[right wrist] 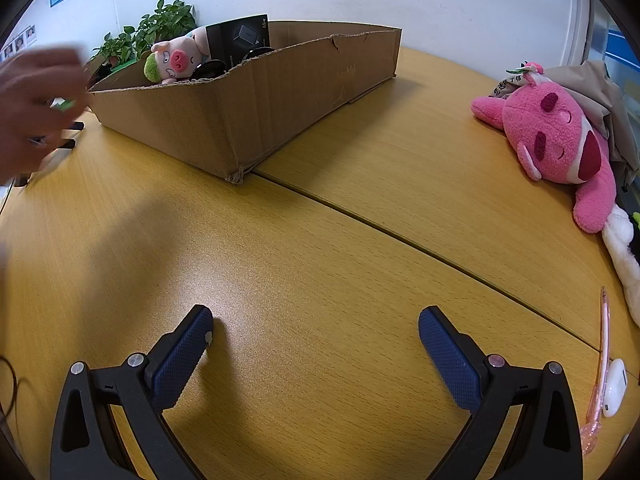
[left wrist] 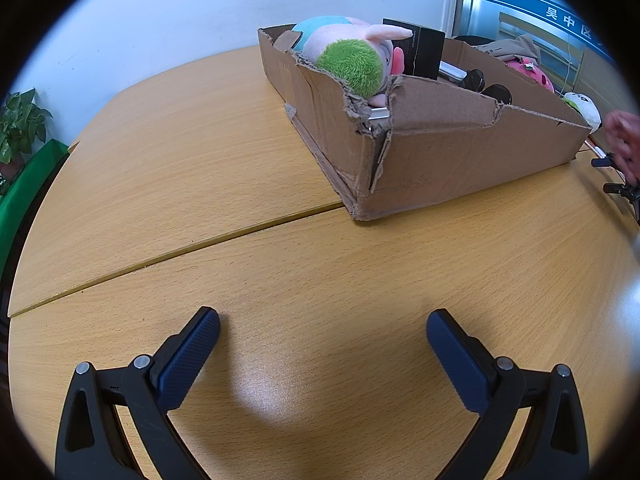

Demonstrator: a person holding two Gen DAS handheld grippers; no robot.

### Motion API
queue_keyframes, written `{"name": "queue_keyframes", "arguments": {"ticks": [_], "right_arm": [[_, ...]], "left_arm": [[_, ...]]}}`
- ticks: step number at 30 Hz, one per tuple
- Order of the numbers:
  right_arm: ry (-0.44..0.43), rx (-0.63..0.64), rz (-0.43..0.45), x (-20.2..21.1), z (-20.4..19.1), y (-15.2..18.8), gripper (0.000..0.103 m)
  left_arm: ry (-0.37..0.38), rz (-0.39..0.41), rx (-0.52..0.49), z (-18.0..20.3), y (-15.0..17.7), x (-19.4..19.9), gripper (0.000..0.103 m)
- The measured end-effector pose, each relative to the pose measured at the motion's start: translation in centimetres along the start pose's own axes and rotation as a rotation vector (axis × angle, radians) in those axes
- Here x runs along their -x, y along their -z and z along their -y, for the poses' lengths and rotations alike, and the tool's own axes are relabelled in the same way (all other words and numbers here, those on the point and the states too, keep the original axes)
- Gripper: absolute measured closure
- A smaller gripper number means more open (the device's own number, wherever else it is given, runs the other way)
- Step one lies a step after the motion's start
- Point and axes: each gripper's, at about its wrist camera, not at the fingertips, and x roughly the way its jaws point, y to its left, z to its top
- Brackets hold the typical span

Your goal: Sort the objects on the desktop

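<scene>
Both claws, left [left wrist: 323,330] and right [right wrist: 316,326], gape wide and empty over the wooden counter [right wrist: 320,240]; the fluffy pink plush bear [right wrist: 560,148] likely wants a centred body grip before the torn cardboard box [right wrist: 248,100]

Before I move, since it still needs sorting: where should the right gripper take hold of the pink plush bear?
Probably the arm of the pink plush bear that stretches toward the cardboard box. It lies flat on the table, slim enough for the open right gripper, with bare wood around it. Come from above on the box side; the head looks too wide.
</scene>
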Motion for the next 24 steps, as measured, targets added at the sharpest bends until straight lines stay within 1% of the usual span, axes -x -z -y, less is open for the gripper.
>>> {"name": "queue_keyframes", "arguments": {"ticks": [24], "right_arm": [[0.0,0.002,0.0,-0.05,0.13,-0.09,0.0]], "left_arm": [[0.0,0.0,0.0,0.0,0.04,0.01,0.0]]}}
